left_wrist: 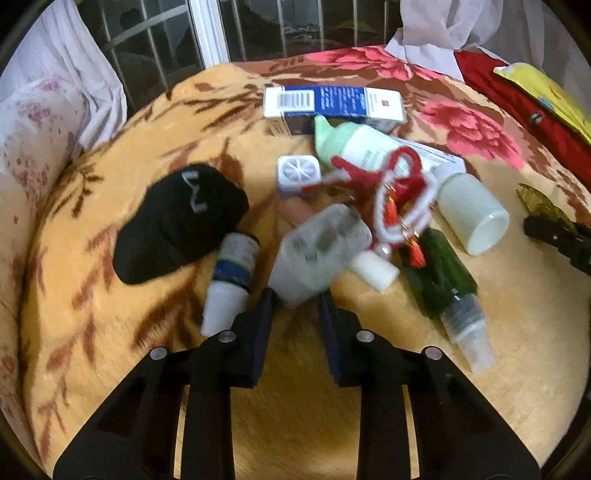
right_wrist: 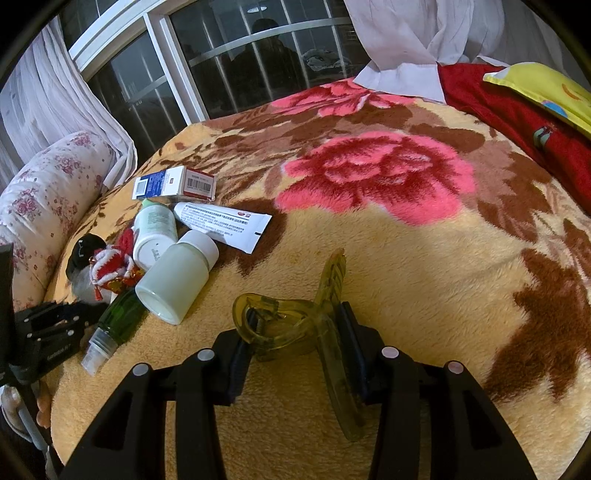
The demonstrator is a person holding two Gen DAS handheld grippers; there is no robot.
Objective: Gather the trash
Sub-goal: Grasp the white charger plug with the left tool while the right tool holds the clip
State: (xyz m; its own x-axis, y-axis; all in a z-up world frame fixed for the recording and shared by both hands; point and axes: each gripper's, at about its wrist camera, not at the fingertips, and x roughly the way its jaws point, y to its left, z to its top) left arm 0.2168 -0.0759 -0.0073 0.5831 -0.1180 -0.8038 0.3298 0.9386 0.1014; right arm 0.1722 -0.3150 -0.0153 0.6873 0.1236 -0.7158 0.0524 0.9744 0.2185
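The left gripper [left_wrist: 295, 295] pinched a crumpled grey wrapper [left_wrist: 317, 251] at its near edge, lifting it clear of the trash pile on the blanket [left_wrist: 110, 332]. The right gripper [right_wrist: 291, 332] clamped a yellow-green hair clip [right_wrist: 295, 325] to carry it.

A floral blanket [right_wrist: 388, 258] in tan, brown and pink covers the bed. Beyond its far edge stands a barred window [right_wrist: 229, 66] with white curtains [right_wrist: 424, 33]. At the blanket's left edge lies a flowered bolster [right_wrist: 48, 184]; at its right, a red cloth [right_wrist: 517, 110] under a yellow pillow [right_wrist: 546, 88].
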